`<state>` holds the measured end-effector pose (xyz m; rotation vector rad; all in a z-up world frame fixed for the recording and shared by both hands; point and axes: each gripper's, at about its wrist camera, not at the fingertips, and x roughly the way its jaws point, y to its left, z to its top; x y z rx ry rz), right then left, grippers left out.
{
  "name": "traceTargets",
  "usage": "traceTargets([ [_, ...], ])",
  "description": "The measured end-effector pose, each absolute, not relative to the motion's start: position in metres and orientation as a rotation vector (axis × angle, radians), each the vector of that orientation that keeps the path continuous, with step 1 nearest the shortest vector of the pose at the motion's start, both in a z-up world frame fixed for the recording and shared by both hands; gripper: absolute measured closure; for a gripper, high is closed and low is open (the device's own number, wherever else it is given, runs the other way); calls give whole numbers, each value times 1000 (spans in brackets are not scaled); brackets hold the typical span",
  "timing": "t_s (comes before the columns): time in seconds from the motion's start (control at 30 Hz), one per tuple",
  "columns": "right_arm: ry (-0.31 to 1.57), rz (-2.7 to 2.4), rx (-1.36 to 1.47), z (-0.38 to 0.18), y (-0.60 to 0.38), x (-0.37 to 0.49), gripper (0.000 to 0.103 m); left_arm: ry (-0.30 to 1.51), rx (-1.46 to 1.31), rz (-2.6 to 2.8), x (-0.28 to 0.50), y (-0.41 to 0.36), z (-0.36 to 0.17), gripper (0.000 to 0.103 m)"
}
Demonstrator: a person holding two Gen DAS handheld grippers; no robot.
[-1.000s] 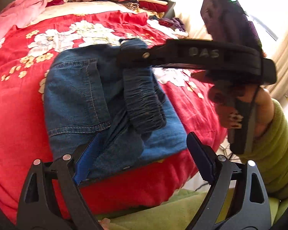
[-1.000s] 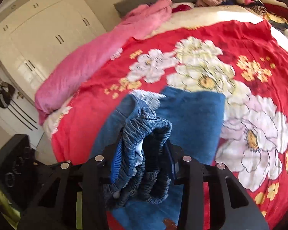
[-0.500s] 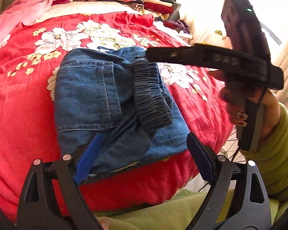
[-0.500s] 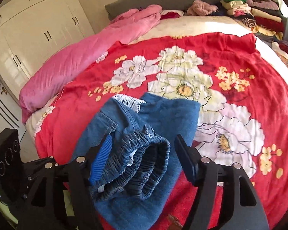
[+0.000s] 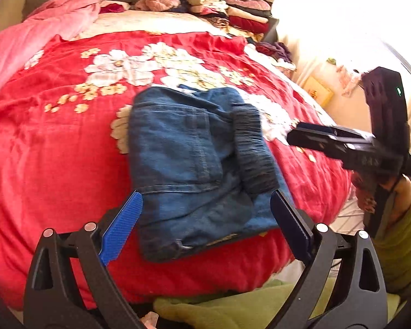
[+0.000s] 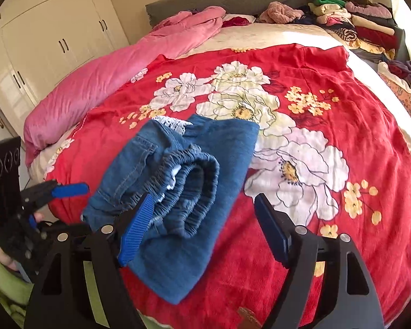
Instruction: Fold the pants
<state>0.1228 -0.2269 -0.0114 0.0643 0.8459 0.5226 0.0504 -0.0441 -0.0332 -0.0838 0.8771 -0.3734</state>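
From the left wrist, the folded denim pants lie on the red floral blanket near the bed's front edge, elastic waistband rolled on top; the left tongs hang spread and empty before them, the right tongs stand off to the side, and stacked clothes sit far behind. From the right wrist, the right tongs gape empty just short of the pants, a pink quilt lies along the far side, and the left tongs look parted, though blurred.
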Motion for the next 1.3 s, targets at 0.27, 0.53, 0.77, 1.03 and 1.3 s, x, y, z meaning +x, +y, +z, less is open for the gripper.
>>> traceTargets([
  [0.27, 881, 536, 70, -25, -219, 125, 28, 878, -98, -286, 62, -27, -39, 15],
  [0.53, 912, 553, 46, -35, -204, 127, 20, 906, -108, -219, 80, -18, -58, 47],
  [0.77, 886, 571, 21, -28, -193, 123, 20, 916, -145, -192, 80, 1, -66, 50],
  [1.03, 953, 535, 15, -46, -191, 129, 19, 931, -184, -196, 82, 11, -72, 47],
  [1.3, 792, 553, 23, 8, -196, 138, 18, 884, -158, -227, 67, 4, -53, 44],
])
